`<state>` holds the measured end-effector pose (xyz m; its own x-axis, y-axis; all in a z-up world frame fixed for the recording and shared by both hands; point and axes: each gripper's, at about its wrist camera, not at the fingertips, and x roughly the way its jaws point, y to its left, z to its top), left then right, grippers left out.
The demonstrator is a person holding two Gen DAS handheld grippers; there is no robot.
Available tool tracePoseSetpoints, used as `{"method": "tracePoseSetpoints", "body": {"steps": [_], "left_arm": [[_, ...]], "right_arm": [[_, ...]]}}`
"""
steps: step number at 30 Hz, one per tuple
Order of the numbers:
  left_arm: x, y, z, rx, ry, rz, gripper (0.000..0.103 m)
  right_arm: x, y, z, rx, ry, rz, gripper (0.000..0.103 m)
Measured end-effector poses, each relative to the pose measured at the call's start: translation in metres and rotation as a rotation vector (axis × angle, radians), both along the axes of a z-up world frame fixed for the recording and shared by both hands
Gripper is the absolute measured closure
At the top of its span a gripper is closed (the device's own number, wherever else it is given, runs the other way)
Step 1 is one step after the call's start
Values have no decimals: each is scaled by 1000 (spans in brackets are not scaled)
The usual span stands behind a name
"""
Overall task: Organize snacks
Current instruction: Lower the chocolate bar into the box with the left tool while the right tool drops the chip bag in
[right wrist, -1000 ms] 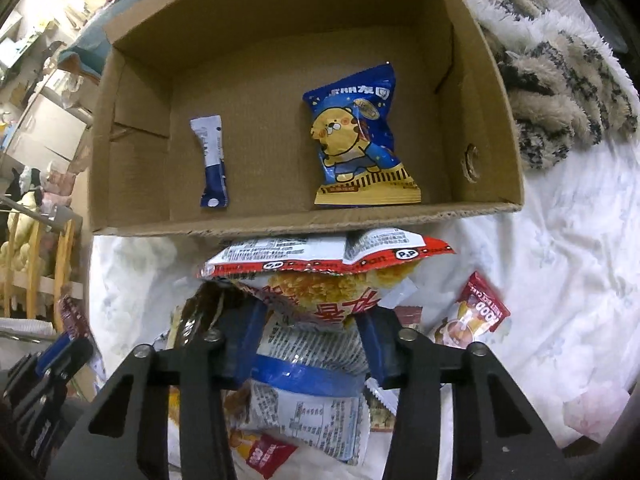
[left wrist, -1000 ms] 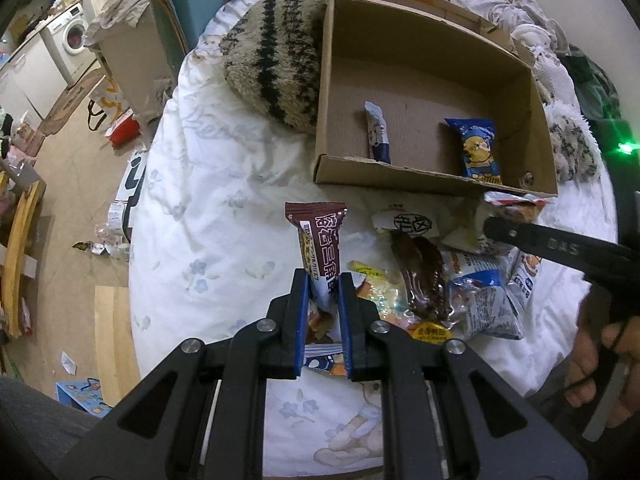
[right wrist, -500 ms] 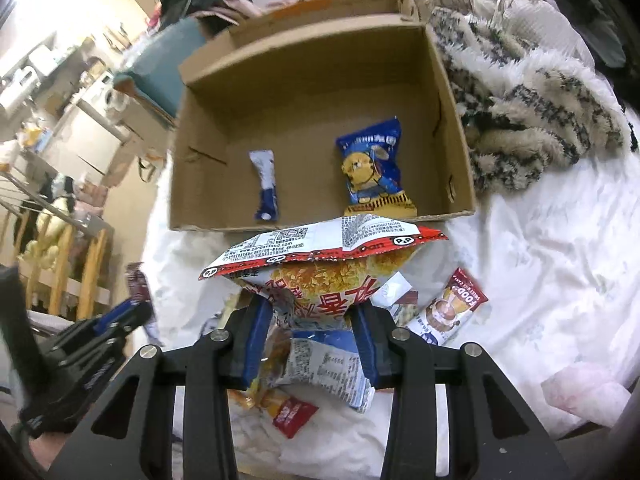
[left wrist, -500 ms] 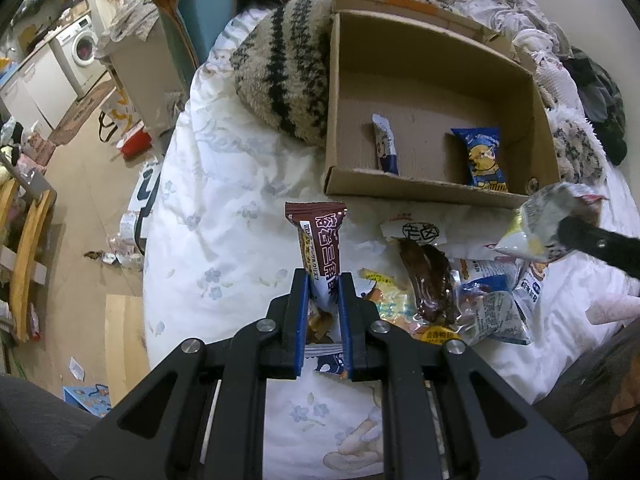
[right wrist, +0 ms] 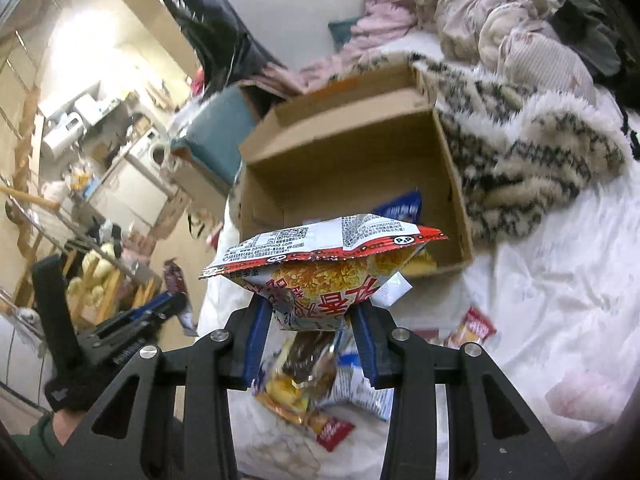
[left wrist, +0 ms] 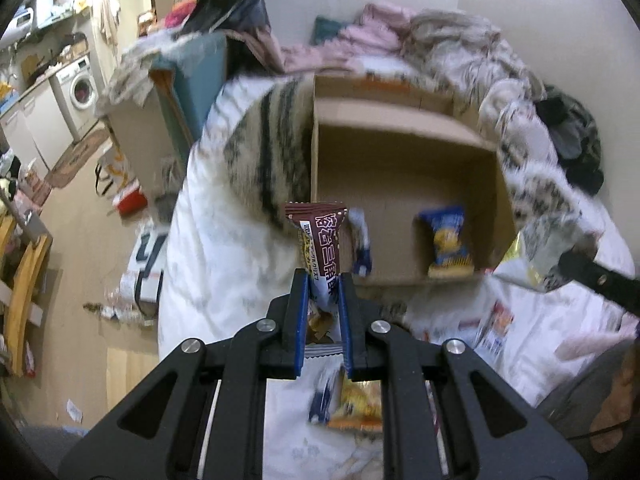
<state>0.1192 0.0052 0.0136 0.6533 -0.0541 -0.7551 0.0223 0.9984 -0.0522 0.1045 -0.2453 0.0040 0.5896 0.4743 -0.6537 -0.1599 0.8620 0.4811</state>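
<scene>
Two snacks in the air, both short of the cardboard box (left wrist: 404,168) on the white quilt (left wrist: 224,248). Left gripper (left wrist: 324,280) clamped tight on a brown bar wrapper (left wrist: 320,236), held upright in front of the box's near left corner. Right gripper (right wrist: 316,312) pinching a red-edged crisp bag (right wrist: 324,264) by its lower end, the bag fanned out above the jaws and level with the box's open front. Already inside: a blue packet (left wrist: 446,240) and a slim blue-and-white stick (left wrist: 360,244) (two items only, as far as can be seen). Left to sort: the loose heap of packets (right wrist: 316,384) on the quilt below, plus a small red sachet (right wrist: 476,326) off to one side. Early going, by the look of it, with most of the pile untouched
</scene>
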Motion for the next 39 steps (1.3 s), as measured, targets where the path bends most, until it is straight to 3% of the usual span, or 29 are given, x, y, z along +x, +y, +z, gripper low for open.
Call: {"method": "tracePoseSetpoints", "body": {"steps": [4,10,17,28,39], "left_arm": [[22,-6,21,11,-49,-28,91],[57,-19,24,-3,-58,-83,91],[90,-39,-4,-19,-6,-114,91],[106,-48,-60,20,75,-123,91],[114,-42,-69,11,105,-87,90]], "right_arm": [[19,-12,4,19,-2,-59,62],[53,-28,-2,41,45,-111,62],[81,-24,-27,21,138,-95,62],[115,5,-64,-31,244,-8,61],[122,18,-82,-28,304,34,59]]}}
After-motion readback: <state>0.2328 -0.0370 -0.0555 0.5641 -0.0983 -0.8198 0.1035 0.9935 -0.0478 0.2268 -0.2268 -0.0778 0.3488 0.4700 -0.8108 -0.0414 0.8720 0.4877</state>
